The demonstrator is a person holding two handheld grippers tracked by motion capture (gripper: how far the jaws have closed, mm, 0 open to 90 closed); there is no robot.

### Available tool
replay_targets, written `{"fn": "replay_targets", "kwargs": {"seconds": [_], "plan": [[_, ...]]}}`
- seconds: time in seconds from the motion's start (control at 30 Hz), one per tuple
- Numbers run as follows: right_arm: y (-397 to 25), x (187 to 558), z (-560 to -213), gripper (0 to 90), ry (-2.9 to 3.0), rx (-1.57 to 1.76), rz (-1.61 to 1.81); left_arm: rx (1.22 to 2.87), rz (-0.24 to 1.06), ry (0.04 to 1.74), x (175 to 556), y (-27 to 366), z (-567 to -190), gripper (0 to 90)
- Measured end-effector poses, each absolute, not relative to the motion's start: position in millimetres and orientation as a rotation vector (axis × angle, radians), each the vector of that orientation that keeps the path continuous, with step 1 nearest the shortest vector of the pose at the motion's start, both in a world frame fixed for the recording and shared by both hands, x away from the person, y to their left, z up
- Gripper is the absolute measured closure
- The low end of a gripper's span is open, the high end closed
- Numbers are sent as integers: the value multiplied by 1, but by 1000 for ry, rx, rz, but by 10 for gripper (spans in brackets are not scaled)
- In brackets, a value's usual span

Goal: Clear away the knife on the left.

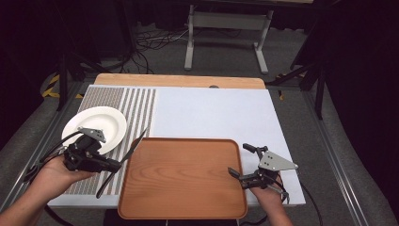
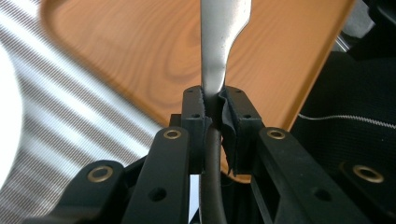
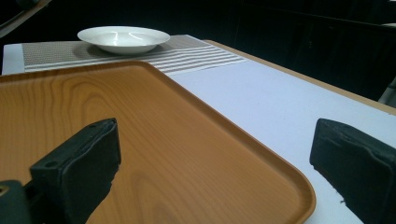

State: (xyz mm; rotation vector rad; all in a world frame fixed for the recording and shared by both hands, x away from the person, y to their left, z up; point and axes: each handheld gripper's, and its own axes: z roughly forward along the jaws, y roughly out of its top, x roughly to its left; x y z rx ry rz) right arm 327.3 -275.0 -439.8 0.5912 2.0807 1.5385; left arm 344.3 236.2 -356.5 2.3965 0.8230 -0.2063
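Left gripper (image 1: 117,165): knife (image 1: 123,162) is pinched at mid-length, held beside tray (image 1: 183,207) left rim, over striped mat (image 1: 136,106) | Right gripper (image 1: 240,162): jaws are spread, straddling tray's right rim | Plate (image 1: 96,123): seen on mat

Wooden tray (image 1: 183,176) fills the near middle of the table (image 1: 216,110), its whole floor bare, open room to come down anywhere inside the raised rim. Left gripper (image 1: 101,162), clamped on a knife (image 1: 123,162), crowds the tray's left edge; the blade lies slanted just beside that rim. White plate (image 1: 95,127) blocks the left edge behind it. Right gripper (image 1: 248,163), jaws wide, straddles the tray's right rim. The far right of the table is bare white, free passage.
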Motion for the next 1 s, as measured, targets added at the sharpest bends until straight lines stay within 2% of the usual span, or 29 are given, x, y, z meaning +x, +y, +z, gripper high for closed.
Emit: {"fn": "replay_targets", "kwargs": {"seconds": [0.17,0.57,1.0], "plan": [[-275,327,-439,28,2075,594,1541,2382,-193,830,338,226,-360,805],[-275,326,-438,28,2074,588,1541,2325,-265,885,336,200,-375,805],[-275,326,-438,28,2075,580,1537,2278,-320,1008,338,184,-398,805]]}}
